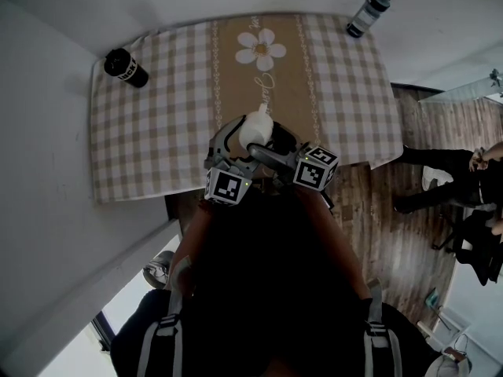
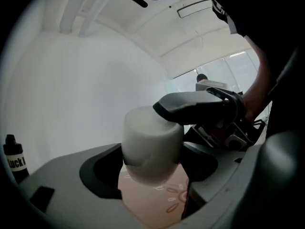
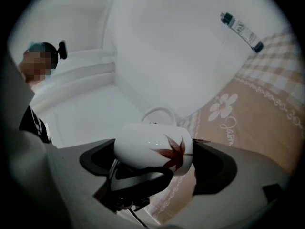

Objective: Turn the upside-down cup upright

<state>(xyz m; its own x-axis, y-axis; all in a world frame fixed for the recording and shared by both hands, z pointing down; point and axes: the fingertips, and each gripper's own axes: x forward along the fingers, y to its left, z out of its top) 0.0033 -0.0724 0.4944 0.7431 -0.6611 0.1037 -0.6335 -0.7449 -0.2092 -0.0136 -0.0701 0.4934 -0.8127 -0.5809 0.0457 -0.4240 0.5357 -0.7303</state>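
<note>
A white cup [image 1: 255,130] with a red leaf print [image 3: 174,152] hangs above the near edge of the checked table [image 1: 157,132], between both grippers. In the left gripper view the cup [image 2: 152,142] stands with its closed base up, and my left gripper [image 2: 152,175] is shut on it. The right gripper's dark finger [image 2: 200,106] lies against its upper side. In the right gripper view the cup [image 3: 147,149] lies sideways with its handle up. My right gripper [image 3: 152,161] stands wide open around it, and the left gripper's finger [image 3: 138,175] shows under the cup.
A black bottle [image 1: 126,67] stands at the table's far left corner and a grey bottle [image 1: 368,14] at the far right. A beige runner with a daisy [image 1: 261,48] crosses the middle. A white wall runs along the left. People sit on the wooden floor side at right [image 1: 456,179].
</note>
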